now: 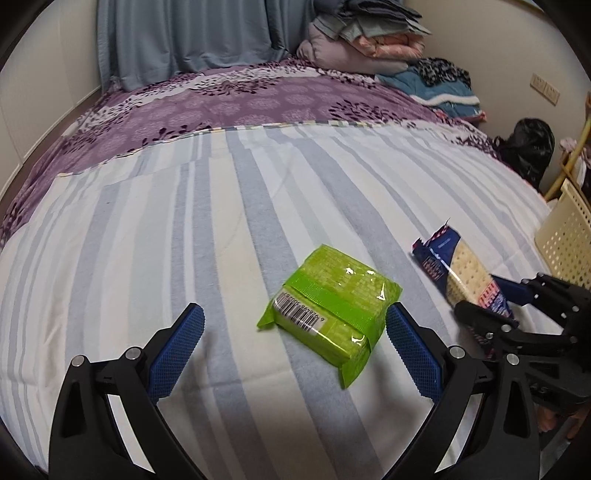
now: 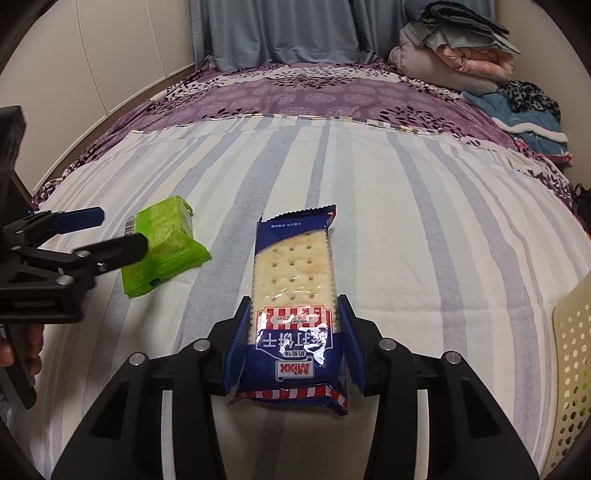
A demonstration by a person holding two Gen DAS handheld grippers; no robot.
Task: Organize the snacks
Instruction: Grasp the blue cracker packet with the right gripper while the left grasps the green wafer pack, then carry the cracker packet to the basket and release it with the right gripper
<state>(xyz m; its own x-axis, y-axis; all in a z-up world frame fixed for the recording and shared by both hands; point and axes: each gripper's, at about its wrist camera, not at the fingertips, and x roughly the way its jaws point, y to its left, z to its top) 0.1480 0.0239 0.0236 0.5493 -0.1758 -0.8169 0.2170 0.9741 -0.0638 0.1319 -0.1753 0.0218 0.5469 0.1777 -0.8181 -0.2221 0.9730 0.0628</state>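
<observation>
On the striped blanket that covers the near half of the bed, two snack packets lie side by side. The right gripper has its blue pads pressed against the long sides of the blue cracker packet, near the printed end, so the packet is pinched firmly between them while its far end (the clear part where the pale crackers show) points away up the bed. From where I stand I cannot tell whether it rests on the blanket or is lifted clear of it.

The left gripper stands wide open around the green snack packet, which lies flat with its barcode facing up. One pad sits just beside the packet's right edge; the other is well apart on the left, nothing pressed.

A cream perforated basket stands at the right edge of the bed, near the cracker packet. Farther back lie a purple flowered bedspread, a pile of folded bedding and a grey-blue curtain.
</observation>
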